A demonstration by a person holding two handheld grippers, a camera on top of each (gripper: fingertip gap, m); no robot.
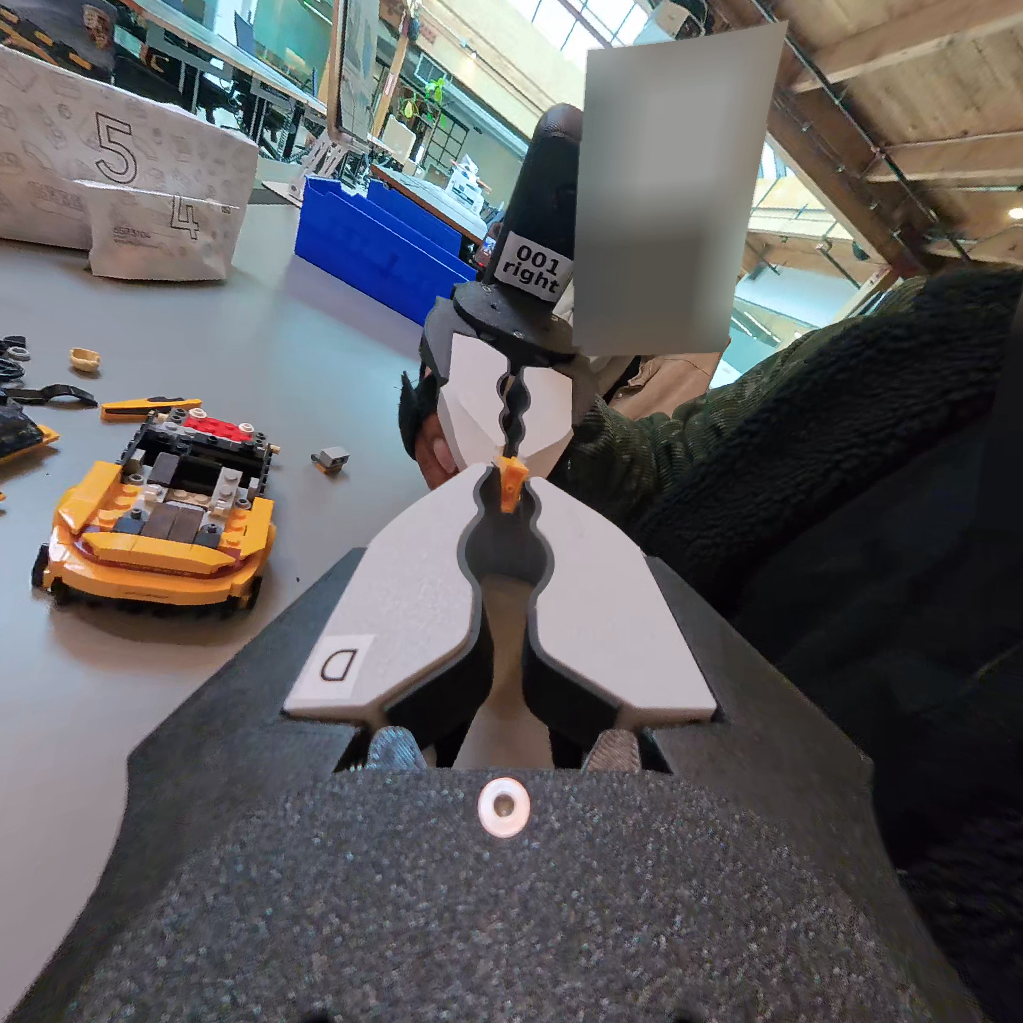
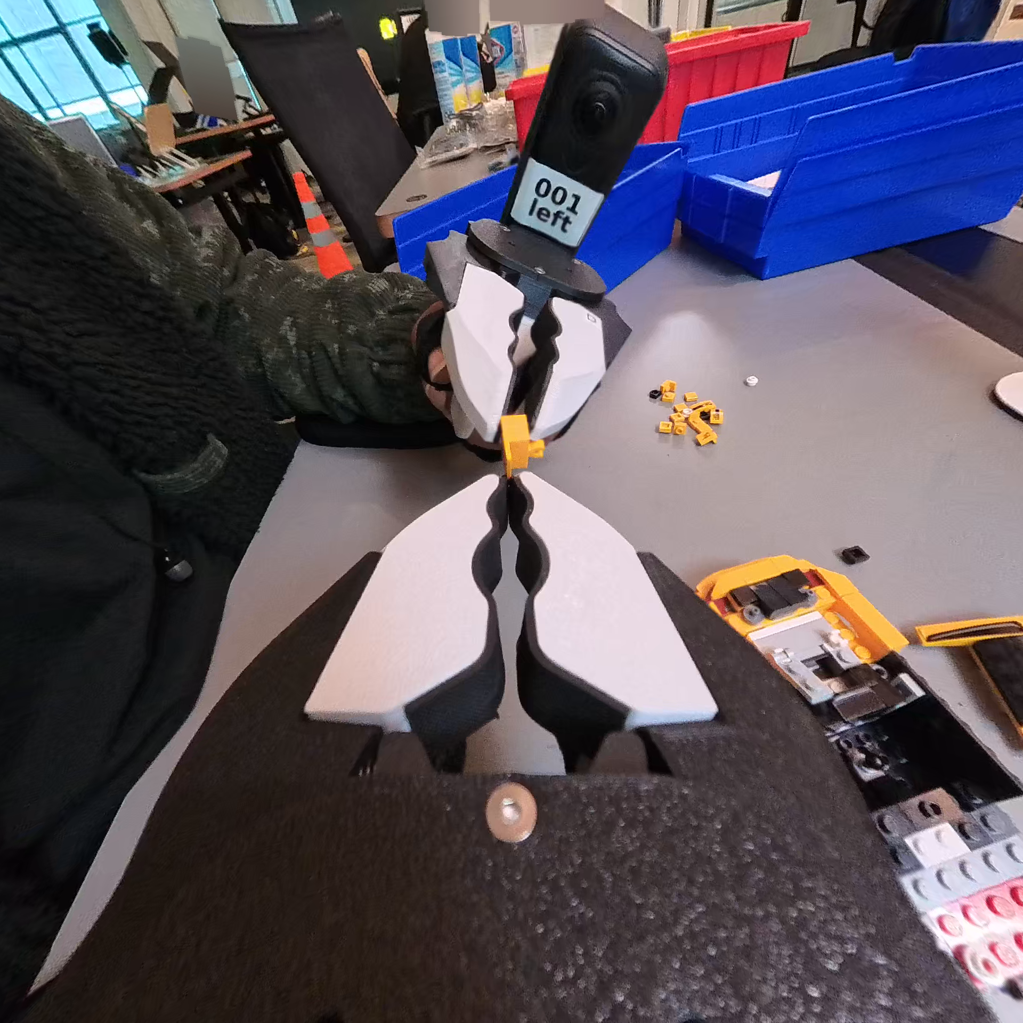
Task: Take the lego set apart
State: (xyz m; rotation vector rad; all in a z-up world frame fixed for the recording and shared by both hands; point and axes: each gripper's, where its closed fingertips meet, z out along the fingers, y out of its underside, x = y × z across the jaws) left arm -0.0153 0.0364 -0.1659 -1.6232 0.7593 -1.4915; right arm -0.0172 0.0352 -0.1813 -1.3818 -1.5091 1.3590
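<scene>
We hold the left gripper [image 1: 508, 480] and the right gripper [image 2: 508, 480] tip to tip above the grey table [image 1: 221, 343]. Between them sits a small orange piece [image 1: 509, 481]. The left gripper's jaws are clamped on one end of this piece; the right gripper's jaws are closed on its other end. In the right wrist view the piece [image 2: 519, 445] shows a block with a short peg on its side, just ahead of the right gripper's tips.

The partly stripped yellow car [image 1: 158, 531] stands on the table to the left of the left gripper, well apart from it. In the right wrist view the car [image 2: 802, 620] lies to the right of the right gripper, close beside its body. A heap of loose orange bits [image 2: 689, 412] lies on the table ahead and to the right of the right gripper. Blue bins [image 2: 830, 182] stand farther ahead, behind the heap. Two white paper bags [image 1: 122, 182] stand far ahead and to the left of the left gripper.
</scene>
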